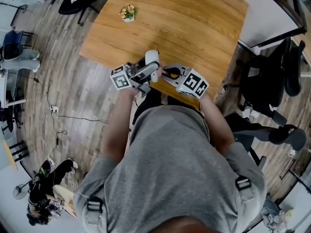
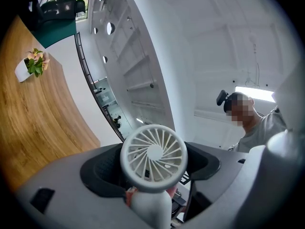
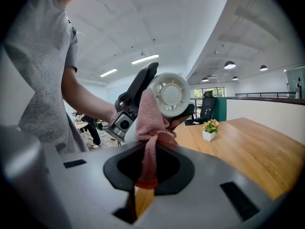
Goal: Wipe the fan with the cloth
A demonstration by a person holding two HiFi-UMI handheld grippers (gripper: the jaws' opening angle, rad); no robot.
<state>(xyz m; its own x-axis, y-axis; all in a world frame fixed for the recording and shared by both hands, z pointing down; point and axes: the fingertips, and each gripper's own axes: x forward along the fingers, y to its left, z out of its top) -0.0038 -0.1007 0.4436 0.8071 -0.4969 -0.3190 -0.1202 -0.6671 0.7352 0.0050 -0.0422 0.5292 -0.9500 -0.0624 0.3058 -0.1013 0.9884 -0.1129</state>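
Your left gripper (image 2: 150, 197) clamped the small white plastic handheld fan (image 2: 153, 156) by its handle. Your right gripper (image 3: 147, 175) pinched the pink knitted cloth (image 3: 151, 123), which touched the fan's rim just ahead of its jaws.

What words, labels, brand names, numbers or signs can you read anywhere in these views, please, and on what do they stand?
No readable text in any view.
Left marker cube and right marker cube: black-and-white square patterns only, no letters or numbers.
Fan: plain white, no brand or label visible.
Cloth: plain pink, no tag visible.
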